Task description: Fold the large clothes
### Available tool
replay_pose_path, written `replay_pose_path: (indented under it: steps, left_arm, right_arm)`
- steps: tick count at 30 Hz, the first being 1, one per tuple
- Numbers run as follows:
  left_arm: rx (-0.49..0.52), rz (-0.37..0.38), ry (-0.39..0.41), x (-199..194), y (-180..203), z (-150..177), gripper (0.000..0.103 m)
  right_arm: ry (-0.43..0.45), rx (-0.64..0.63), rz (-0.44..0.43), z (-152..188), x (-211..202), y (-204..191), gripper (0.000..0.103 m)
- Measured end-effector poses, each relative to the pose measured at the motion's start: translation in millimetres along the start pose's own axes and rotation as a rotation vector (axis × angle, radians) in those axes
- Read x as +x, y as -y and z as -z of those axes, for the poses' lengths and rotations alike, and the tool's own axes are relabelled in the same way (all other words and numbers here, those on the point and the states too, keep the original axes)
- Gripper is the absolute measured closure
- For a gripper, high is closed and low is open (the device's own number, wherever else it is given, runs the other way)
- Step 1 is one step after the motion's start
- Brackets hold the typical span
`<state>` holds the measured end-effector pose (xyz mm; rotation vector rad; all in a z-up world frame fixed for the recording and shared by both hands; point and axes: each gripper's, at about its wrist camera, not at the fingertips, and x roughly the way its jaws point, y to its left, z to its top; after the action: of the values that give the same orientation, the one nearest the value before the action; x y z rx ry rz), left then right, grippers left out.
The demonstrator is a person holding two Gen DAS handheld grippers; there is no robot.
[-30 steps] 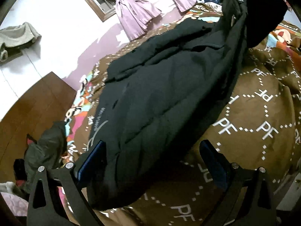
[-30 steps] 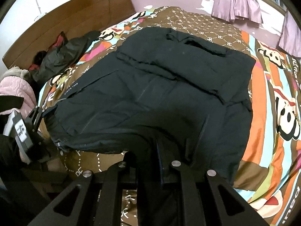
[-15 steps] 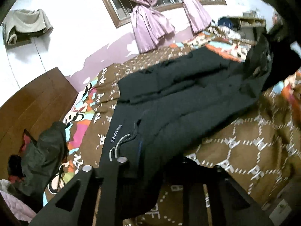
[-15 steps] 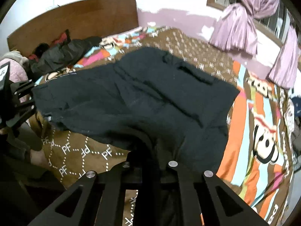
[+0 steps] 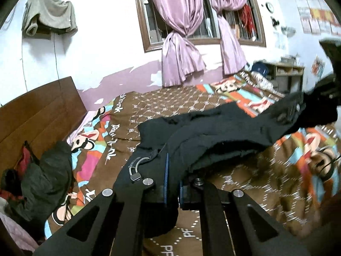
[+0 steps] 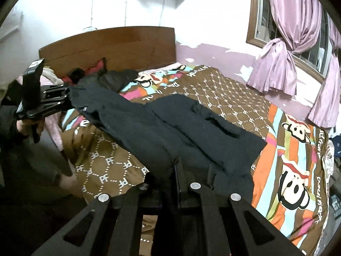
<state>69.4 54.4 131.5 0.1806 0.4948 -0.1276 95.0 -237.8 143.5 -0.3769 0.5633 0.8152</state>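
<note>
Black padded fabric fills the middle of both views: a large dark jacket (image 5: 213,136) lies across the brown patterned bedspread (image 5: 183,104), with its near hem raised clear of the bed's near edge and its far part resting on the cover toward the headboard (image 6: 110,47) side and the window wall. The left gripper (image 5: 172,183) has its jaws pinched narrow on one hem corner, next to a metal pull ring (image 5: 135,170), and the right gripper (image 6: 177,177) is likewise clamped tight on the other hem corner, the cloth bunching over its fingers. Each gripper shows in the other's view, the left one at the bed's left edge (image 6: 45,104) in a person's hand (image 6: 25,125), the right one blurred at the right side. Holding both corners apart keeps the hem stretched into a straight edge, which seems meant to let the lower half be carried over the upper half in one flat fold rather than crumpling. A second dark garment (image 5: 42,175) lies heaped near the headboard corner, well apart from the jacket. The purple curtains (image 5: 181,42) hang tied at the window beyond the bed's far edge.
</note>
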Motion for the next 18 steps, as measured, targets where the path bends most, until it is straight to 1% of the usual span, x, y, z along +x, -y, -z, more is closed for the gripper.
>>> replay_pose_path:
  steps: [3,5,8,12,14,16,18]
  left_arm:
    - [0.023,0.023,-0.005,-21.8,-0.4,-8.8,0.098]
    - [0.054,0.035,-0.017,-35.5,1.6,-14.5,0.098]
    - [0.067,0.056,-0.046,-38.1,2.2,-20.7,0.098]
    - [0.05,0.08,-0.085,-18.1,-0.9,-32.8,0.098]
    - [0.049,0.083,-0.094,-5.4,-2.8,-43.1,0.098]
    - [0.062,0.071,-0.09,10.9,-5.8,-55.3,0.097]
    - [0.105,0.033,-0.068,31.4,-5.9,-67.7,0.097]
  right_arm:
    - [0.008,-0.031,0.019,-4.3,-11.1,-10.4,0.096]
    - [0.006,-0.029,0.041,-8.3,-9.3,-9.2,0.096]
    - [-0.001,-0.002,0.081,-16.6,2.0,1.1,0.096]
    - [-0.023,-0.004,0.17,-33.8,22.4,20.1,0.095]
    - [-0.024,0.002,0.197,-43.2,32.5,35.4,0.095]
    - [-0.018,0.016,0.225,-56.4,46.1,57.7,0.095]
    - [-0.019,0.013,0.26,-69.0,60.7,77.2,0.095]
